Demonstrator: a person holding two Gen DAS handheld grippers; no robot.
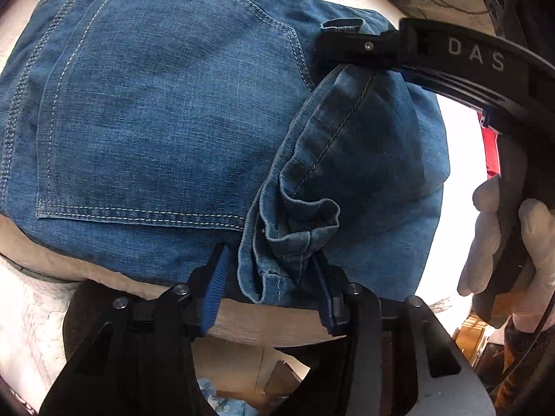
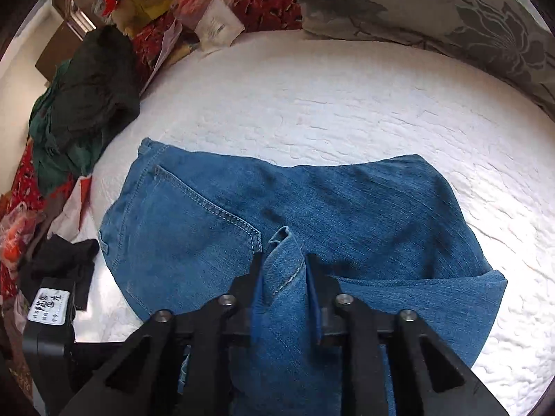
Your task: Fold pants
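Note:
Blue denim pants (image 2: 347, 215) lie folded on a white quilted bed (image 2: 347, 111), back pocket (image 1: 156, 121) up. My left gripper (image 1: 270, 263) is open at the near edge, its blue-padded fingers (image 1: 216, 277) either side of a bunched leg hem (image 1: 291, 239), not clamping it. My right gripper (image 2: 282, 267) holds a fold of denim between its fingers, lifted over the folded pants. In the left wrist view the right gripper's black fingers (image 1: 347, 46) pinch the denim at the upper right, held by a gloved hand (image 1: 503, 242).
A grey floral pillow (image 2: 451, 10) lies at the bed's far side. Dark green clothes (image 2: 79, 104), red patterned fabric and papers (image 2: 215, 24) are piled at the left. Black cloth (image 2: 66, 260) lies near the left gripper's body (image 2: 48, 312).

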